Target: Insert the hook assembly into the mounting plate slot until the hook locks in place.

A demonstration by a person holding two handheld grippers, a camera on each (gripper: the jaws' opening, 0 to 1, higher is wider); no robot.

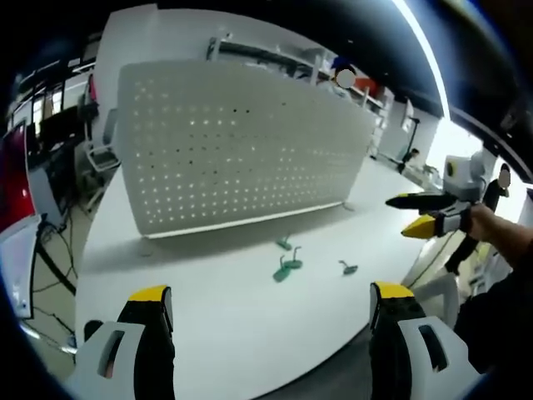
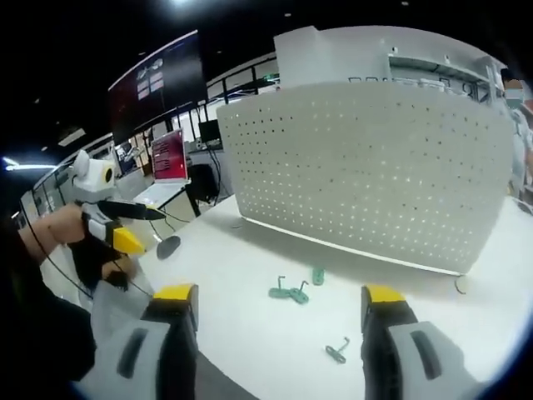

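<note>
White table (image 1: pixel 250 333): carries the pegboard and the hooks, both tools hanging over its near edge.
Left tool (image 1: pixel 271 312): yellow-tipped jaws spread wide, nothing between them; in the right gripper view it shows at the left (image 2: pixel 133 225), held in a hand, jaws apart.
Pegboard (image 1: pixel 241 146): white perforated mounting plate, upright on the far part of the table.
Green hooks (image 1: pixel 288 267): small cluster lying flat on the table, in front of the pegboard, clear of both tools; one more hook (image 1: pixel 347 267) lies to the right.
Right tool (image 2: pixel 279 312): jaws wide apart, empty.
</note>
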